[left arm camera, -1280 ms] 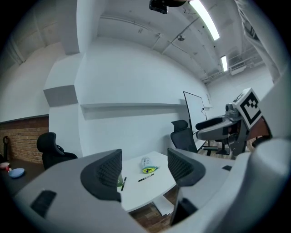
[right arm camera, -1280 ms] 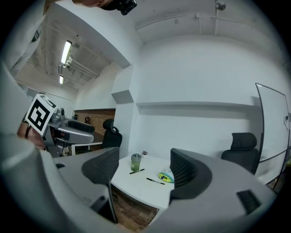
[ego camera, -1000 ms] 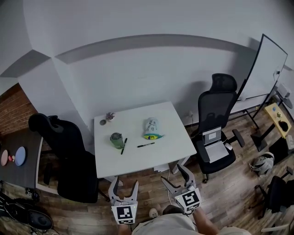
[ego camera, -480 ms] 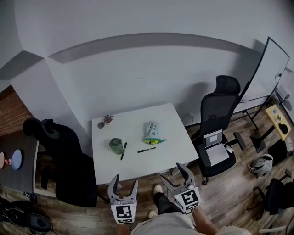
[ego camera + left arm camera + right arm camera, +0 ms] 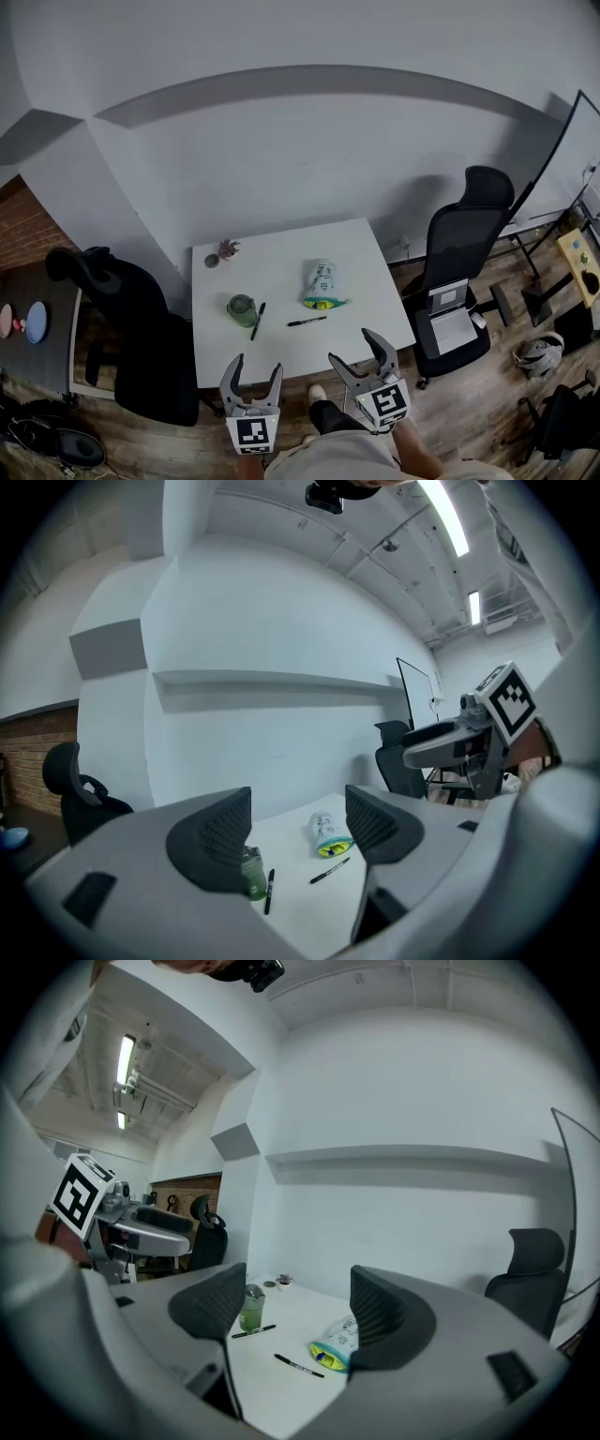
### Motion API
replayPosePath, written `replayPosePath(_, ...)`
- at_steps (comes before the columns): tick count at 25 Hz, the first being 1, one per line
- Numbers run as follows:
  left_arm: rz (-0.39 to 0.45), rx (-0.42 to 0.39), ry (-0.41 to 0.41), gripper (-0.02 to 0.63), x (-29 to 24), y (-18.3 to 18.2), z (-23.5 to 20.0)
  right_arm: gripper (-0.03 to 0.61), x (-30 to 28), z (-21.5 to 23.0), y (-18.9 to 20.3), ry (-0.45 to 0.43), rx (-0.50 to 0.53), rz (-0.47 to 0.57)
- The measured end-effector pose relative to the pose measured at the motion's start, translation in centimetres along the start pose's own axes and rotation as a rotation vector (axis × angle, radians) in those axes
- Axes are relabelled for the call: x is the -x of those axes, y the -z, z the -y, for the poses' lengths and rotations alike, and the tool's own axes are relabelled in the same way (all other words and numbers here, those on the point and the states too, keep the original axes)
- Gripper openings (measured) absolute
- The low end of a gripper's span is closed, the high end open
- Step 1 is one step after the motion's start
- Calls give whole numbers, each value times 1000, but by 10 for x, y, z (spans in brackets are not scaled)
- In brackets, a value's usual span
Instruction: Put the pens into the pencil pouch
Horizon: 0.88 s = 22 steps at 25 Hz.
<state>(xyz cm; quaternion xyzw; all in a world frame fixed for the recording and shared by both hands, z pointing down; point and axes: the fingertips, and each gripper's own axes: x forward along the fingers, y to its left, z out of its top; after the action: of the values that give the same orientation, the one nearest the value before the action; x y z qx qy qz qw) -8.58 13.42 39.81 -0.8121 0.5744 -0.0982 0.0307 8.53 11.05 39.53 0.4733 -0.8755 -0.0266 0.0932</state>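
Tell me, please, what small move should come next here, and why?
Probably reach the right tongs forward and down toward the nearer pen. It and the left tongs are open and empty, well short of the things on the table; that pen lies loose just in front of the pouch, the other pen beside the green cup.

Pouch [image 5: 323, 283] print too small.
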Motion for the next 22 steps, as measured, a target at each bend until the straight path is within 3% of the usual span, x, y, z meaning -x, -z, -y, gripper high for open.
replayPosePath(10, -28, 6, -61, 311, -68, -10, -21, 345, -67, 46, -2, -82, -15, -2)
replayPosePath(22, -48, 12, -82, 310, -145, -10, -39, 345, -128, 97, 11, -110, -18, -23)
